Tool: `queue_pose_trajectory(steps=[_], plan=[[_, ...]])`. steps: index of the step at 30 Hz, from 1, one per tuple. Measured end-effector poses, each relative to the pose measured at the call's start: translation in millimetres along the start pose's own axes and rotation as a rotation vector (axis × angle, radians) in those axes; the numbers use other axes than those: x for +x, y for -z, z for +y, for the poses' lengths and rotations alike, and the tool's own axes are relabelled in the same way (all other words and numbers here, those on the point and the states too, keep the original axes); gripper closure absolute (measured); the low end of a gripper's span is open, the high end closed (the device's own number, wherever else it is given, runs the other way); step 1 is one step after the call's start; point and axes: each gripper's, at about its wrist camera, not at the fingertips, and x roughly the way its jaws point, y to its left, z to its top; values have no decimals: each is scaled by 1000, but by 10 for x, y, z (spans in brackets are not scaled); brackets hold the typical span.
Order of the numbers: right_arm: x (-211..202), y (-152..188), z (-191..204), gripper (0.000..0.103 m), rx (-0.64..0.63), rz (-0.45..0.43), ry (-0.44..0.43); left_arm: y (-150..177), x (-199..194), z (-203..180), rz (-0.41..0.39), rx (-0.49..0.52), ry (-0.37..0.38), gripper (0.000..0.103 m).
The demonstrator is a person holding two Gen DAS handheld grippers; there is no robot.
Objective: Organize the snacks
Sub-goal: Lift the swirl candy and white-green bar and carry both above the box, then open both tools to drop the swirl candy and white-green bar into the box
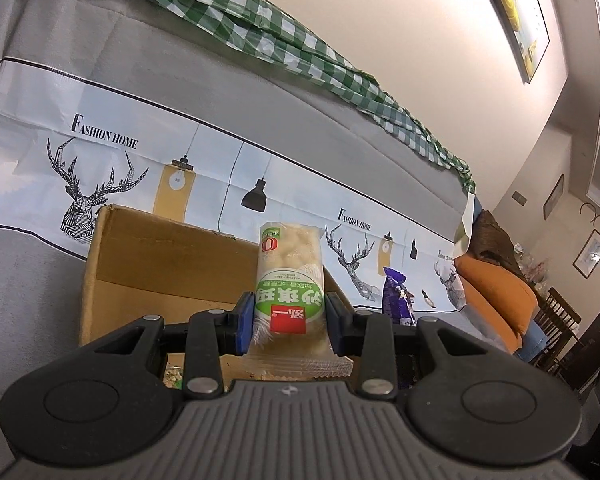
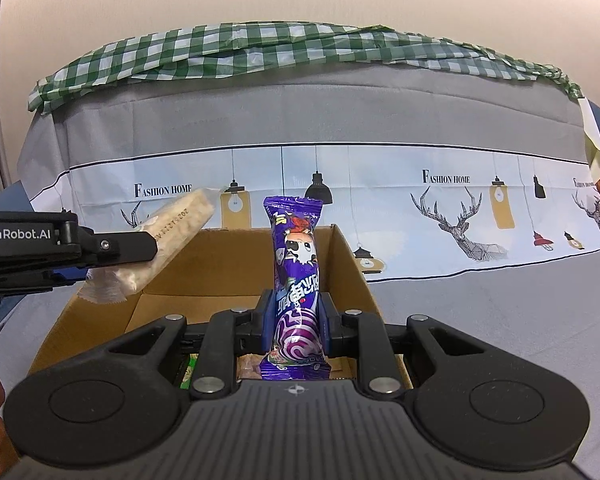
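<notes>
Your right gripper [image 2: 296, 320] sits nearest the lens, its jaws pinching the purple snack packet [image 2: 296, 276] low on the wrapper, so the packet stands upright with most of its length free above the pads. That low hold probably suits a drop: the bottom seal hangs over the open cardboard box [image 2: 352, 264], which already seems to hold a few wrapped snacks on its floor, though they are mostly hidden behind the gripper body. Your left gripper [image 1: 288, 320] has its jaws closed on the green-and-white snack bar [image 1: 290, 280] across the wrapper's width, the label upside down to its camera. From the right wrist view that bar [image 2: 172, 236] hangs tilted above the box's left wall, near its rear corner, so both snacks are poised over the same container. Behind the box, a grey printed cloth [image 2: 300, 120] covers the furniture, with a green checked cloth [image 2: 236, 48] laid along its top. You could release either snack once it clears the wall
</notes>
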Motion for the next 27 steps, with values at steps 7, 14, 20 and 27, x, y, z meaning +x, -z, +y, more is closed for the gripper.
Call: queue_pose_trajectory(steps=[7, 14, 20, 27], plan=[[8, -4, 1, 80, 0, -2, 5, -7, -7, 10, 2, -9, 1, 62], [6, -1, 6, 80, -1, -5, 4, -18, -3, 21, 1, -19, 7, 62], [-13, 4, 7, 80, 4, -19, 7, -16, 5, 10, -1, -20, 12, 62], [-22, 12, 20, 80, 1, -26, 8, -13, 15, 5, 1, -25, 14, 62]])
